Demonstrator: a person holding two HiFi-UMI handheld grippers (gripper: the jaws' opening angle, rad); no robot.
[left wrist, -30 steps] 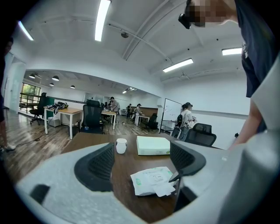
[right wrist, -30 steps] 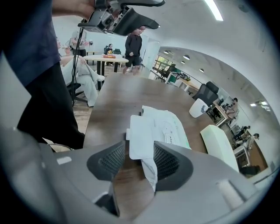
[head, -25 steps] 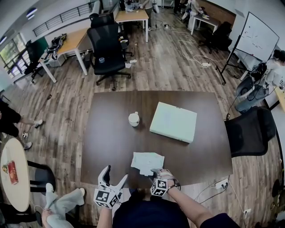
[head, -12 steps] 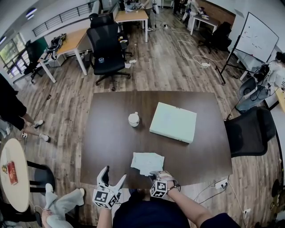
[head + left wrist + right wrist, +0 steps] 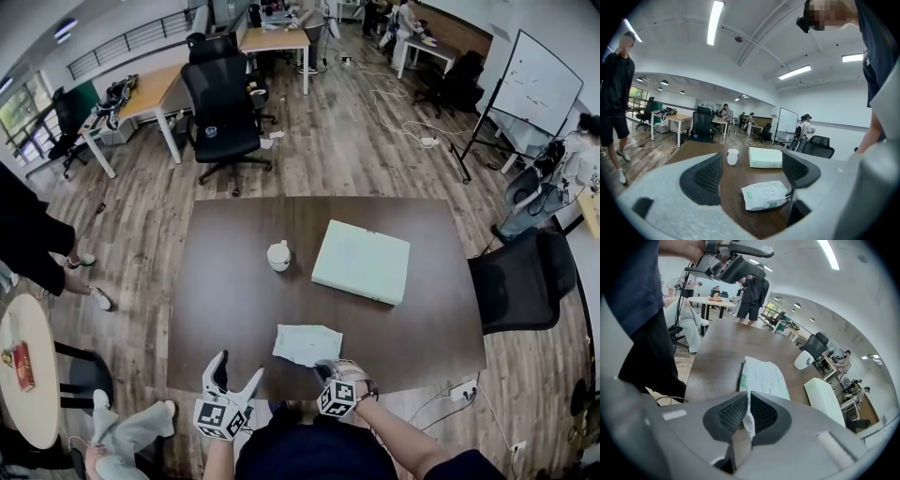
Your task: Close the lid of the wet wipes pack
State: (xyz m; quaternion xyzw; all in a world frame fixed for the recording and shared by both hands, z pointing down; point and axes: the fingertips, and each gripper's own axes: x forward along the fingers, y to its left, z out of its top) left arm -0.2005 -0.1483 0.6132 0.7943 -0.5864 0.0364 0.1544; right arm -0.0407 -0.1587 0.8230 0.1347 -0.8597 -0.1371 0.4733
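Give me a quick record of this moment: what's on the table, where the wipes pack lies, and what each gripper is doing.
table: dark brown; holds wet wipes pack, white cup, pale box
wet wipes pack: flat, near the front edge
left gripper: jaws open, holding nothing
right gripper: jaws shut on a thin white strip at the pack's near edge

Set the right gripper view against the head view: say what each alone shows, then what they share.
Right gripper view only: the right gripper's jaws have just closed on a thin white flap that runs from the near edge of the wet wipes pack.
Head view only: the whiteboard and the whole table. The right gripper's grip cannot be read from here.
Both: the pack, the white cup, the pale box and the left gripper.
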